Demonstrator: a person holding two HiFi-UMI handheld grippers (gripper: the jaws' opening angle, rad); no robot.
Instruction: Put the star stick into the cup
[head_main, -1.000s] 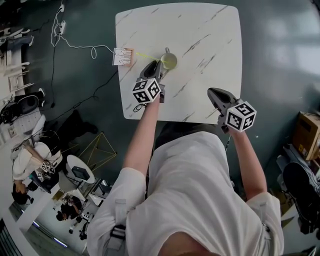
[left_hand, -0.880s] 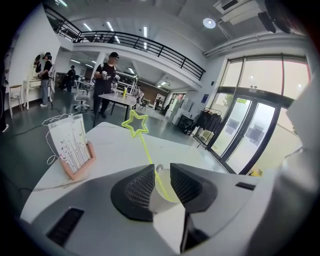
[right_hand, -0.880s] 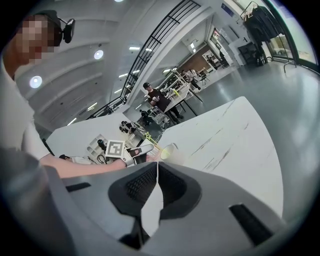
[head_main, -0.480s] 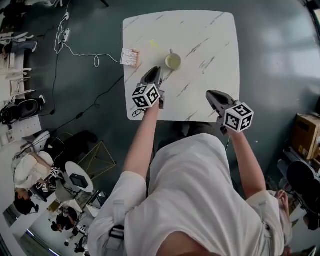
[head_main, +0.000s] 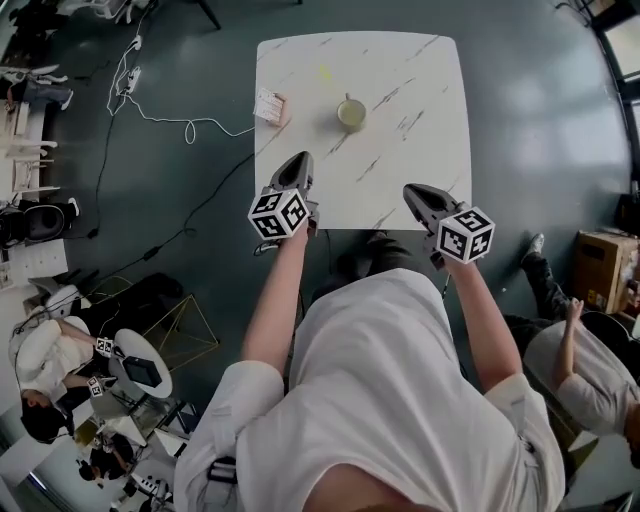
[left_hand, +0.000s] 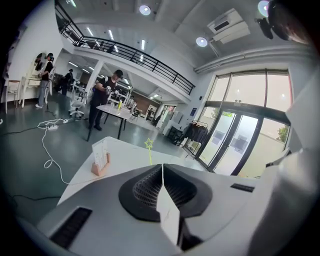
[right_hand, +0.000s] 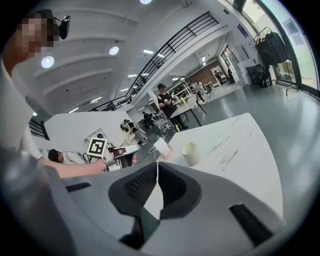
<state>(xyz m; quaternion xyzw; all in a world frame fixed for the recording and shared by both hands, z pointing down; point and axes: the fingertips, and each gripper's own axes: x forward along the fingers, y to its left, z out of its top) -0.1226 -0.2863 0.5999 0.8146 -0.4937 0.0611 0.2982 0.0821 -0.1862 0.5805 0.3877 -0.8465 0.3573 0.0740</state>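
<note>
status: the task appears complete or all but complete. the cup (head_main: 351, 113) stands upright on the bench (head_main: 420, 80), in the upper centre of the head view, apart from both claws. in the left gripper view the star stick (left_hand: 149, 150) rises upright at mid-frame, star uppermost, its lower end hidden behind the claw body, so its seating is not directly visible there. in the head view a faint yellow mark sits just up and left of the cup, consistent with the star end of a stick standing in it. judgement: the stick is in the cup. the right gripper view shows a pale yellowish interior; no other contents can be made out. the left claw (head_main: 300, 160) is at the lower left edge of the bench, its jaws pressed together with nothing between them. the right claw (head_main: 412, 192) is at the lower right edge, likewise closed and empty. neither touches the cup or stick. a small card stand (head_main: 270, 105) sits at the bench's left edge, near the cup but not touching it. nothing further seems required beyond confirming that the stick stays put.
</note>
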